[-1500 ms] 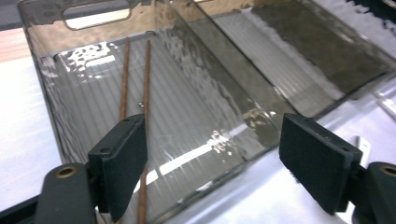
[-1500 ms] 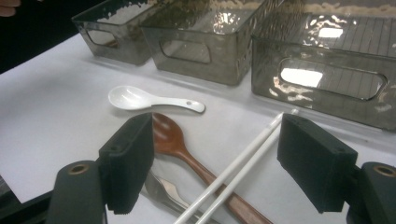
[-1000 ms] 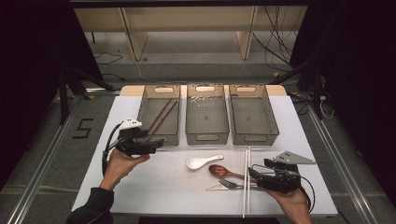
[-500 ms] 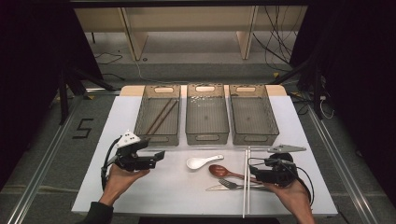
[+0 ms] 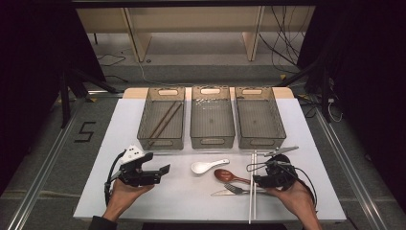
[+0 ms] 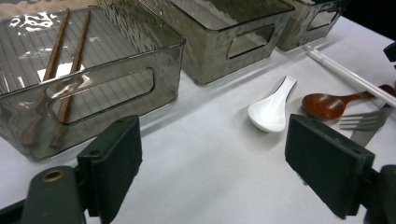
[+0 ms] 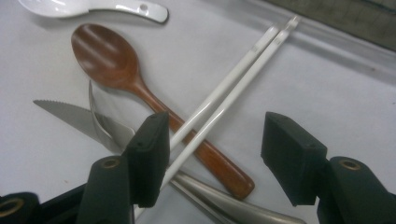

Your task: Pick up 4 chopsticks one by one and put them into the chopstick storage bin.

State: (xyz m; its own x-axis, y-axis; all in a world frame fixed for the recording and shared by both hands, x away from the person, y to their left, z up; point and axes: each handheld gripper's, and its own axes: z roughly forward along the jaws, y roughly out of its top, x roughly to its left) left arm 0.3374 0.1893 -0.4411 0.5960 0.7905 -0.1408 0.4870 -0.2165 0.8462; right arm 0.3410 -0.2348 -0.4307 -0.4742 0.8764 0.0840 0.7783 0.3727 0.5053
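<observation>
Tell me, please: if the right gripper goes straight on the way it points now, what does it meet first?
Most likely the white chopsticks: they lie between the right gripper and its open jaws, crossing over the wooden spoon. Depth is unclear, so the spoon's handle could come almost together.

Three grey bins (image 5: 212,125), brown chopsticks (image 5: 164,120) in the leftmost.

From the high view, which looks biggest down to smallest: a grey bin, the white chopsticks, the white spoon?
1. Grey bin, by far the largest.
2. White chopsticks, long but very thin.
3. White spoon, the shortest.
</observation>
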